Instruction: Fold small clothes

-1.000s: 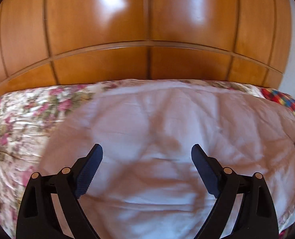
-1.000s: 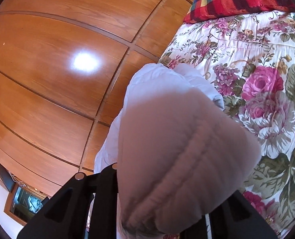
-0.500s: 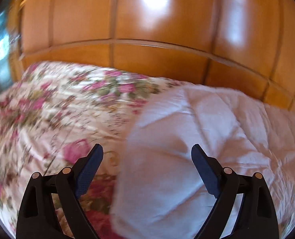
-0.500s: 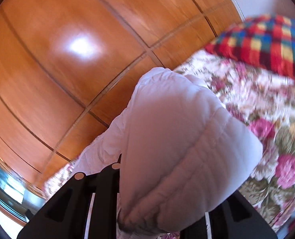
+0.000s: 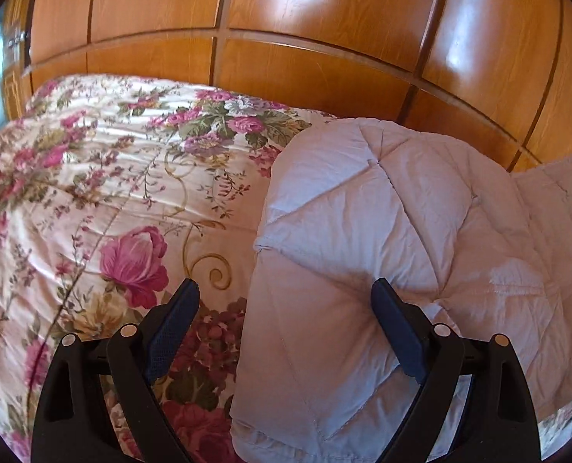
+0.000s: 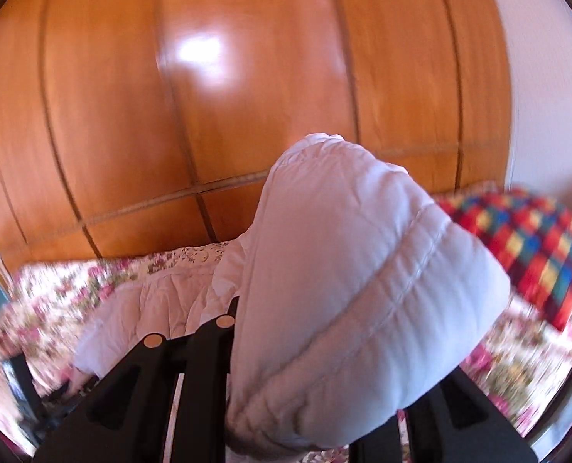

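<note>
A white quilted garment (image 5: pixel 382 239) lies spread on the flowered bedspread (image 5: pixel 104 200). My left gripper (image 5: pixel 286 308) hovers open just above the garment's left edge; the left finger (image 5: pixel 172 324) is over the bedspread and the right finger (image 5: pixel 395 328) over the white cloth, with nothing held. In the right wrist view my right gripper (image 6: pixel 316 405) is shut on a thick bunched fold of the same white quilted garment (image 6: pixel 355 281), lifted off the bed. The bunched cloth hides its fingertips. The rest of the garment (image 6: pixel 147 308) trails down to the bed at the left.
A glossy wooden wardrobe wall (image 5: pixel 316 34) runs behind the bed. A red, blue and yellow checked pillow (image 6: pixel 528 243) lies on the bedspread (image 6: pixel 517 355) at the right. A dark object (image 6: pixel 19 378) shows at the lower left of the right wrist view.
The left gripper slid left from over the middle of the garment to its left edge, staying open. The right gripper rose and rolled with the bunched cloth still gripped.
</note>
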### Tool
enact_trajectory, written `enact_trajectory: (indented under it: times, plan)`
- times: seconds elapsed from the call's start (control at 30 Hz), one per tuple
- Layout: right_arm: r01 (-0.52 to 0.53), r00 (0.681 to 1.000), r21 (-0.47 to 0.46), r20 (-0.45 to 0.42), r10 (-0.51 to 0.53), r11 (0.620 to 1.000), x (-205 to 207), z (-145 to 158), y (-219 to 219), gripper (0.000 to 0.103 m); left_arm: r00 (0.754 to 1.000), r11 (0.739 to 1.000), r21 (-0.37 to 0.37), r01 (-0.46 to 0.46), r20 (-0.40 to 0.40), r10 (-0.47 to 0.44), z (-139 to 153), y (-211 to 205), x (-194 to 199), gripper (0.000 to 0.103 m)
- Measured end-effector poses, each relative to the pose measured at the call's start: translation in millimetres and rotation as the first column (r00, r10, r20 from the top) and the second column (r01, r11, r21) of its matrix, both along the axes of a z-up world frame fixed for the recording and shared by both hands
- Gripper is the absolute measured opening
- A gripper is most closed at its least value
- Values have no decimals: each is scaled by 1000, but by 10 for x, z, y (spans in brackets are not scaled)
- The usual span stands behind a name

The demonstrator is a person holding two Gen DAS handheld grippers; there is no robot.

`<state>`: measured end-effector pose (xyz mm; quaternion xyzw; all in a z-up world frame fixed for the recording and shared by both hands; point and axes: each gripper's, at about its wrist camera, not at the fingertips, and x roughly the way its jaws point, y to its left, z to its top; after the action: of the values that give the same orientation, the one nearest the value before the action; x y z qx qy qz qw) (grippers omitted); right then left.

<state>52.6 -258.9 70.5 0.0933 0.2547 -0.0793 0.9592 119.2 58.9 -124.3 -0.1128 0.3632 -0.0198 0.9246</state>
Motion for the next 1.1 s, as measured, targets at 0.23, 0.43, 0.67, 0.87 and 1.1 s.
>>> enact_trajectory:
  times: [0.23, 0.43, 0.67, 0.87, 1.1]
  plan:
    - [-102, 994, -279, 6, 108, 955, 57, 86, 784, 20, 999, 984, -175, 31, -33, -37, -186, 169, 70, 90]
    - [-213, 973, -411, -2, 232, 886, 110, 6, 1432, 23, 998, 971, -234, 51, -26, -59, -233, 217, 68, 90]
    - [-389, 907, -481, -49, 419, 786, 135, -273, 2159, 31, 998, 963, -261, 60, -20, -68, -268, 247, 69, 90]
    - [-535, 837, -418, -141, 529, 734, 207, -673, 2424, 35, 997, 952, -299, 60, -25, -70, -227, 360, 16, 90]
    - [-592, 796, -380, -136, 590, 711, 170, -877, 2370, 52, 999, 846, -533, -2, -33, -19, -235, 1092, -122, 83]
